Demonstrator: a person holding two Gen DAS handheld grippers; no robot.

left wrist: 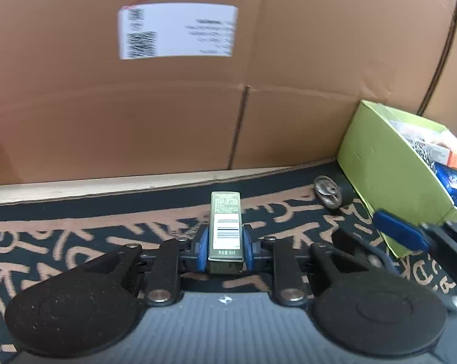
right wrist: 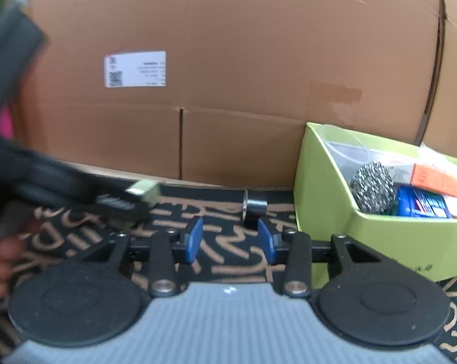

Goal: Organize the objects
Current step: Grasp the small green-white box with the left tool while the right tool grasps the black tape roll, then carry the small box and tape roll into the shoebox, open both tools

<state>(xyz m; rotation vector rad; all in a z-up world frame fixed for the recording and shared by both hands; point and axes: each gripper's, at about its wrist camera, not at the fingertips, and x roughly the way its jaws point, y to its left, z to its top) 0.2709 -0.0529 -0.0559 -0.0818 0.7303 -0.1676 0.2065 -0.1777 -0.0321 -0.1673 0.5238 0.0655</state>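
Left wrist view shows the left gripper (left wrist: 225,250) closed on a small olive carton (left wrist: 225,230) with a white barcode label; both blue pads press its long sides, and the carton points away from the camera, its near end between the pads. Whether it is lifted or resting on the mat, I cannot say for sure. Under it lies a black mat (left wrist: 76,236) with tan scribble marks. Beyond the mat stands a big brown cardboard box (left wrist: 258,60) bearing a white shipping label (left wrist: 178,30).

To the right, a green box (left wrist: 380,166) sits on the mat close to the cardboard box, with 1 corner toward the camera. Just left of it lies a small black roll with a metal end (left wrist: 330,192), resting on its side.

From the right wrist view, the right gripper (right wrist: 230,241) stands with its jaws apart and nothing between the 2 blue pads. It points toward the black roll (right wrist: 254,206), which lies just beyond the pads. The green box (right wrist: 325,188) is open-topped at the right and holds a steel scouring ball (right wrist: 372,186), an orange pack (right wrist: 436,179) and a blue pack (right wrist: 419,204). At far left the carton (right wrist: 143,191) shows again, blurred, in the other tool's grip, beside a person's hand (right wrist: 1,261).
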